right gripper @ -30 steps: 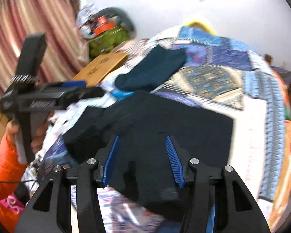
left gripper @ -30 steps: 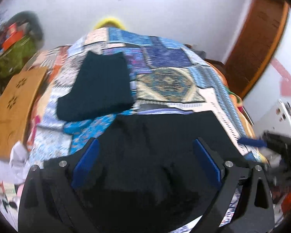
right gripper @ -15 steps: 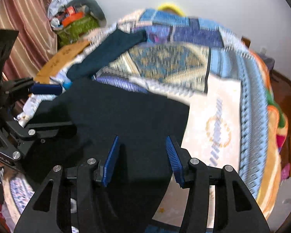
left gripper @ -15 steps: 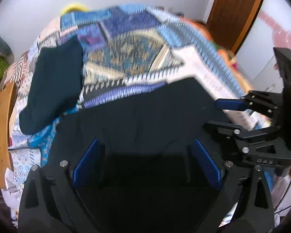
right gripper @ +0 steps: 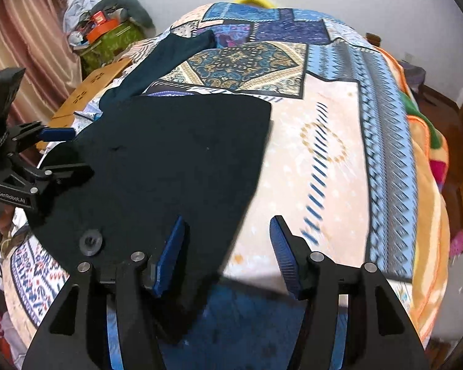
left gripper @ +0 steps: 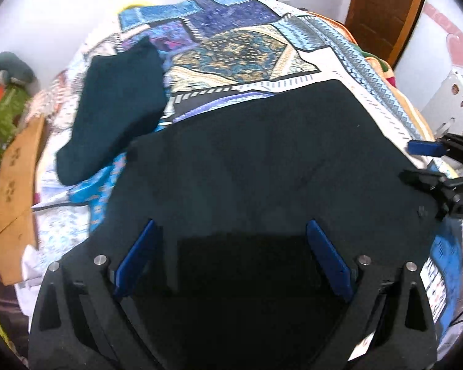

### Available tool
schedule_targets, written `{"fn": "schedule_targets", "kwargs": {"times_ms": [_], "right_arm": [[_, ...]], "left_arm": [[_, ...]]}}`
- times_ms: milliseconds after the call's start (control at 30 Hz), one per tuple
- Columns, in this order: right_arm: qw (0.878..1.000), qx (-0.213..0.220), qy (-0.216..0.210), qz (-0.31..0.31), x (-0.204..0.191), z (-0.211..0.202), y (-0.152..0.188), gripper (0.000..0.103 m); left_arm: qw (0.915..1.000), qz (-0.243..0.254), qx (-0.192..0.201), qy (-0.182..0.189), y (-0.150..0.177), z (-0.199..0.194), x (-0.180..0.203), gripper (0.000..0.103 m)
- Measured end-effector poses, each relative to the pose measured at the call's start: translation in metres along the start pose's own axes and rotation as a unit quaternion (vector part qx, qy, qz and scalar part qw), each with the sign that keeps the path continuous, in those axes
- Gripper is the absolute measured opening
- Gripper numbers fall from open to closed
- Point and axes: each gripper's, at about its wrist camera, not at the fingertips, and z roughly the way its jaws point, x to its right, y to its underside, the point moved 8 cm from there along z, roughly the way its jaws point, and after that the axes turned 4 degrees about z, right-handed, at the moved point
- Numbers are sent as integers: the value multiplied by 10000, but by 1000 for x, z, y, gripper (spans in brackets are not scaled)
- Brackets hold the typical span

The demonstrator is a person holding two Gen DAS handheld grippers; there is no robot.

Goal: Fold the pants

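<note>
Lying flat on the patchwork bedspread [left gripper: 240, 46], one pair of black pants [left gripper: 262, 160] covers its near edge; a second dark garment [left gripper: 117, 104] sits toward the far left corner. The left gripper [left gripper: 230, 259] hangs spread above the matte cloth.

From the right wrist, the pants [right gripper: 169, 160] look smooth and straight-edged; the right gripper [right gripper: 228, 252] is spread at their right edge, pinching nothing.
</note>
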Motion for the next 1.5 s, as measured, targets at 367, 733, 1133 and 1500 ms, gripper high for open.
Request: {"fn": "schedule_targets", "kwargs": {"times_ms": [367, 733, 1133, 1500], "right_arm": [[9977, 645, -52, -182, -41, -50, -30, 54], [9919, 1024, -447, -599, -118, -52, -61, 61], [9916, 469, -398, -1139, -171, 12, -49, 61], [9882, -135, -148, -1515, -174, 48, -33, 64]], "left_arm": [[9943, -574, 656, -620, 30, -68, -50, 98], [9756, -1523, 1035, -1197, 89, -136, -152, 98], [9592, -2823, 177, -36, 193, -93, -185, 98], [8860, -4067, -318, 2206, 223, -26, -148, 98]]}}
